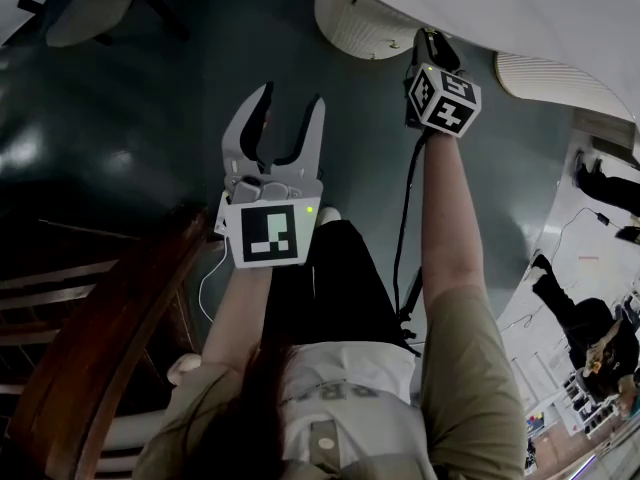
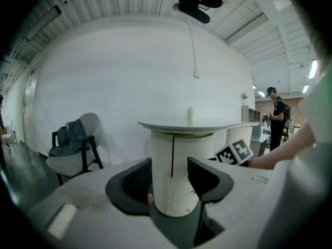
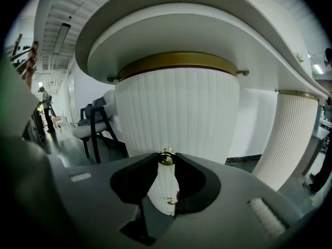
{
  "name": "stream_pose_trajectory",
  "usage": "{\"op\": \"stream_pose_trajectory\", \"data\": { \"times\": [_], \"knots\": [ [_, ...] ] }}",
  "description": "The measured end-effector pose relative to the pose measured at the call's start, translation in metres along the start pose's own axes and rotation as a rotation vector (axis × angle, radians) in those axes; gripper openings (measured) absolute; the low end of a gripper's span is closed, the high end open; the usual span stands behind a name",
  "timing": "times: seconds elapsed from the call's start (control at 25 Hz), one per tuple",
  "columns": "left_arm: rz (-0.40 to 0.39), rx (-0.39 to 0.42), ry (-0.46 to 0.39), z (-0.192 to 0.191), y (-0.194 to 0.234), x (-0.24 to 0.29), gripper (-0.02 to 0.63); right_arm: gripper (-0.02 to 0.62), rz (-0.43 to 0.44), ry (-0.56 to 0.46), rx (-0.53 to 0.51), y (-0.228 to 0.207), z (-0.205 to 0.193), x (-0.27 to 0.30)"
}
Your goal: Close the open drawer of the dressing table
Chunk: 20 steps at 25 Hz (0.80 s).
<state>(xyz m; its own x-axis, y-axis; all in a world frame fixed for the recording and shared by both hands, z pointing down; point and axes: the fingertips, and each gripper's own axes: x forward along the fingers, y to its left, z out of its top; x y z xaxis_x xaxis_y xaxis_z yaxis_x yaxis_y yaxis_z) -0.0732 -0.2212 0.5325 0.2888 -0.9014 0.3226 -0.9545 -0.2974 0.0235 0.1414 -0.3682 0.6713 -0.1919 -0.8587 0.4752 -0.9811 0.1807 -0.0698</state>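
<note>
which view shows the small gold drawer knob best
Right gripper view: the small gold round knob sits pinched between the right gripper's jaw tips, close up. Neither the head view nor the left gripper view shows it clearly.

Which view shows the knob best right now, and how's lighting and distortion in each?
Right gripper view: evenly lit, knob sharp between the jaw tips; fisheye bends the table rim. Left gripper view: bright wall, black vignette round the edge, knob not visible. Head view: dim, glare patches on the floor, washed out at right, knob hidden.

Ribbed matt white drawer front; shiny brass knob.
</note>
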Motion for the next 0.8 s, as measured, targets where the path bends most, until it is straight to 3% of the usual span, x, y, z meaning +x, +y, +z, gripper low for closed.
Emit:
{"op": "stream_pose_trajectory", "data": {
  "times": [0.8],
  "knots": [
    [-0.009, 0.013, 0.003, 0.008, 0.0, -0.005, 0.219, 0.126, -0.012, 0.05, 0.053, 0.0, -0.005, 0.004]
  ]
}}
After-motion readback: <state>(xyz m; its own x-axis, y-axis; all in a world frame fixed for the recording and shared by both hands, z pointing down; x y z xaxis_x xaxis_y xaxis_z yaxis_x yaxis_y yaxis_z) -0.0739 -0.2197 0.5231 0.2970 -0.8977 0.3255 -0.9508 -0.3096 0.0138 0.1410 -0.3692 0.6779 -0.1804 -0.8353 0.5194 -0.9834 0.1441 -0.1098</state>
